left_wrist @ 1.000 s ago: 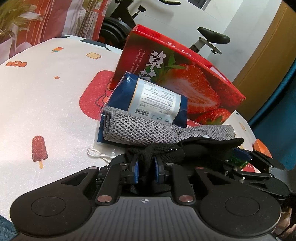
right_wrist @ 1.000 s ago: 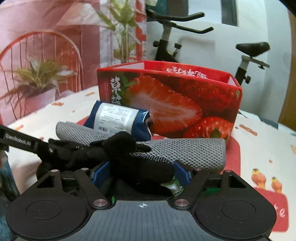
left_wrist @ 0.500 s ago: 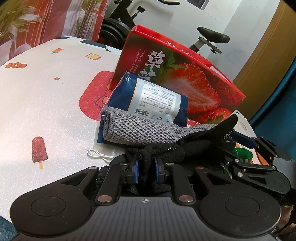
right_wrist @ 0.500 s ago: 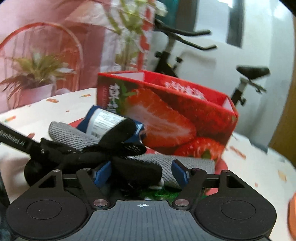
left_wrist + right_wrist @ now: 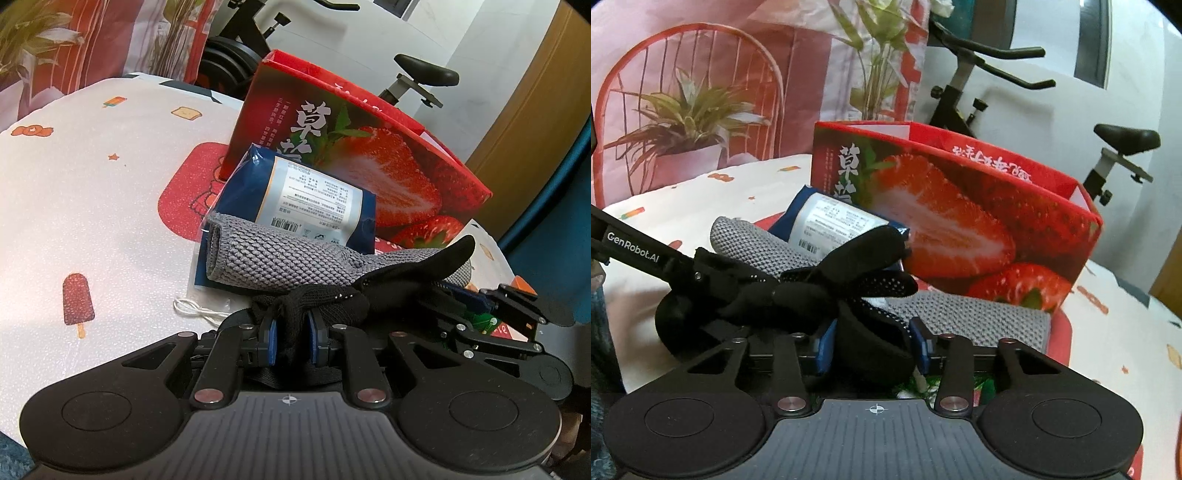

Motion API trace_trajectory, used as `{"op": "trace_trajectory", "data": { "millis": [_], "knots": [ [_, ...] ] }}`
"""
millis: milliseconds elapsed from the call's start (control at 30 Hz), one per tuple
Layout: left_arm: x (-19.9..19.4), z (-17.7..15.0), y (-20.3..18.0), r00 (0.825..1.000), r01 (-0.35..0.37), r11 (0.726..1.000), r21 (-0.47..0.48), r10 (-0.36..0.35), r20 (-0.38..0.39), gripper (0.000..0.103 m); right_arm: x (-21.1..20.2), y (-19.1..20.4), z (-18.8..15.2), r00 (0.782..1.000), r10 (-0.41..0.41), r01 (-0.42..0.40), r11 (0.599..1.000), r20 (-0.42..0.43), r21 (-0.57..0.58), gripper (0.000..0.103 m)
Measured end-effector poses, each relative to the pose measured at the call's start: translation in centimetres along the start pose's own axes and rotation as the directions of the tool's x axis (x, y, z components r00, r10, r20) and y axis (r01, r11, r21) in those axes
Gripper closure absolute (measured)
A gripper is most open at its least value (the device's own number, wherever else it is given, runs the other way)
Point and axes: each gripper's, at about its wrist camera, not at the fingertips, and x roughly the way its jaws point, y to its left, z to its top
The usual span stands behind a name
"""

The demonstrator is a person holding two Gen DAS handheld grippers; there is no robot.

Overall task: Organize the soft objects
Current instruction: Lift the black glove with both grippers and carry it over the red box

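Observation:
A black knit glove (image 5: 373, 288) is held between both grippers. My left gripper (image 5: 291, 336) is shut on its cuff end. My right gripper (image 5: 872, 347) is shut on the other end of the glove (image 5: 849, 280); it also shows at the right of the left wrist view (image 5: 480, 314). Behind the glove lies a grey mesh cloth (image 5: 273, 254), also in the right wrist view (image 5: 975, 314), resting on a blue packet (image 5: 306, 192). A red strawberry box (image 5: 369, 155), open at the top, stands behind them (image 5: 960, 206).
The table has a white cloth with printed ice lollies (image 5: 77, 299) and a red patch (image 5: 188, 192). A white string (image 5: 192, 308) lies by the packet. An exercise bike (image 5: 1004, 74) and a plant backdrop (image 5: 683, 110) stand beyond the table.
The right gripper has closed in on the glove's end and lifted it, so a glove finger now sticks up. The left gripper has held still.

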Motion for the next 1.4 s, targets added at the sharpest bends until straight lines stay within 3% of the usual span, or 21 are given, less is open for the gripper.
{"op": "trace_trajectory", "data": {
  "millis": [133,233,300,367,533,633,733,767,1033,1400],
  "knots": [
    [-0.1,0.1,0.3,1.0,0.025,1.0,-0.014,-0.025,-0.004,0.083,-0.3,-0.3,-0.5,1.0,0.017,-0.017,0.999,-0.004,0.042,0.096],
    [-0.3,0.3,0.9,0.998,0.062,0.997,-0.056,-0.063,-0.008,0.076,-0.4,-0.5,-0.7,1.0,0.023,-0.023,0.996,-0.002,0.092,0.096],
    [-0.7,0.4,1.0,0.997,0.078,0.995,-0.067,-0.078,0.002,0.06,-0.4,-0.8,-0.9,1.0,0.027,-0.026,0.992,-0.001,0.121,0.096],
    [-1.1,0.4,0.9,0.997,0.081,0.995,-0.05,-0.08,0.015,0.053,-0.4,-1.0,-1.0,0.999,0.033,-0.032,0.988,-0.004,0.153,0.096],
    [-1.3,-0.1,-0.1,0.998,0.069,0.997,0.015,-0.069,0.002,0.052,-0.2,-1.7,-1.5,0.999,0.037,-0.035,0.974,-0.007,0.223,0.096],
    [-0.9,-0.3,-0.4,0.999,0.031,0.999,0.045,-0.031,-0.009,0.059,-0.2,-2.0,-1.8,0.999,0.04,-0.037,0.965,-0.005,0.259,0.096],
    [-0.8,-0.4,-0.3,0.999,0.037,0.998,0.044,-0.037,-0.009,0.077,-0.3,-1.9,-2.0,0.999,0.037,-0.035,0.964,-0.003,0.265,0.096],
    [-0.8,-0.4,-0.4,0.999,0.05,0.997,0.052,-0.05,-0.005,0.088,-0.3,-1.9,-2.0,0.999,0.037,-0.035,0.963,-0.002,0.267,0.096],
    [-3.2,0.7,-0.7,0.994,0.065,0.997,0.048,-0.069,0.087,0.089,-2.6,-1.1,-0.8,0.997,0.039,-0.056,0.967,0.07,0.25,0.097],
    [-7.4,4.2,-3.4,0.965,0.06,0.984,0.17,-0.1,0.241,0.089,-5.9,-1.6,3.3,0.977,0.023,-0.074,0.968,0.21,0.241,0.097]
  ]
}}
